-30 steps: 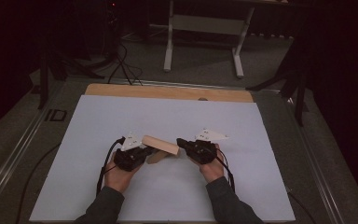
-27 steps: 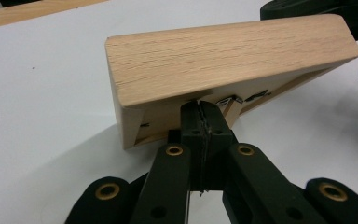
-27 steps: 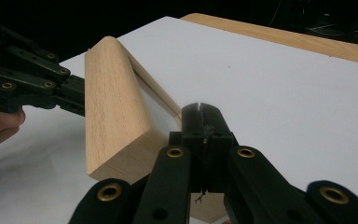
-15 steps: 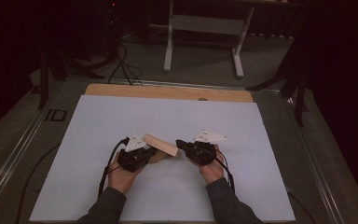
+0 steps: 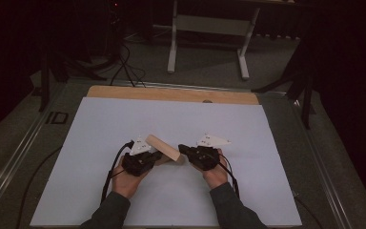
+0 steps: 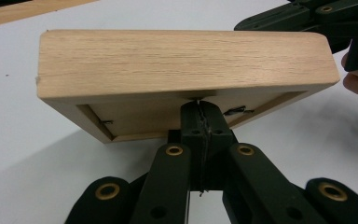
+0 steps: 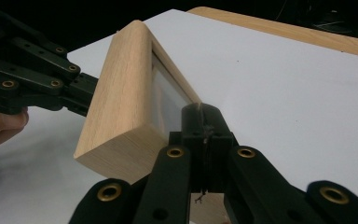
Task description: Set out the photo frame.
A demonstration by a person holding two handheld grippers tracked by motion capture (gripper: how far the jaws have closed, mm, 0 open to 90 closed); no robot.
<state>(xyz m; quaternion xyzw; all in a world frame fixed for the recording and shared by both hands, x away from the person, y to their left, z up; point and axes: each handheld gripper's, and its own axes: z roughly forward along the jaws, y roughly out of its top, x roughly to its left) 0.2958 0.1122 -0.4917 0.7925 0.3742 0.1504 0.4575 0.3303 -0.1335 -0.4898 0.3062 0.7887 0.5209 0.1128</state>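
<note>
A small wooden picture frame point(image 5: 164, 148) sits lifted off the white sheet point(image 5: 124, 119) near the middle of the table point(image 5: 171, 94), tilted, between the two hands. The left claw point(image 5: 156, 155) meets it from about 8 o'clock, the right claw point(image 5: 183, 150) from about 4 o'clock.

In the left gripper view the frame point(image 6: 186, 60) lies broadside across the top, its back recess turned toward the camera, with small metal clips in that recess at 9 o'clock and 3 o'clock. The left claw point(image 6: 200, 108) is clenched, its jaws pressed flat together with their tips right at the frame's lower back edge; whether they pinch anything there I cannot tell. The other gripper enters at 2 o'clock, touching the frame's far corner.

In the right gripper view the frame point(image 7: 121, 102) stands on edge, running toward 11 o'clock, glass side facing right. The right claw point(image 7: 201, 114) is also clenched, jaws together, tips against the frame's near corner beside the glass.

No brand, label or readable writing appears on the frame. The only legible marking is "ID" point(image 5: 57, 118) on the grey surround at 9 o'clock.
</note>
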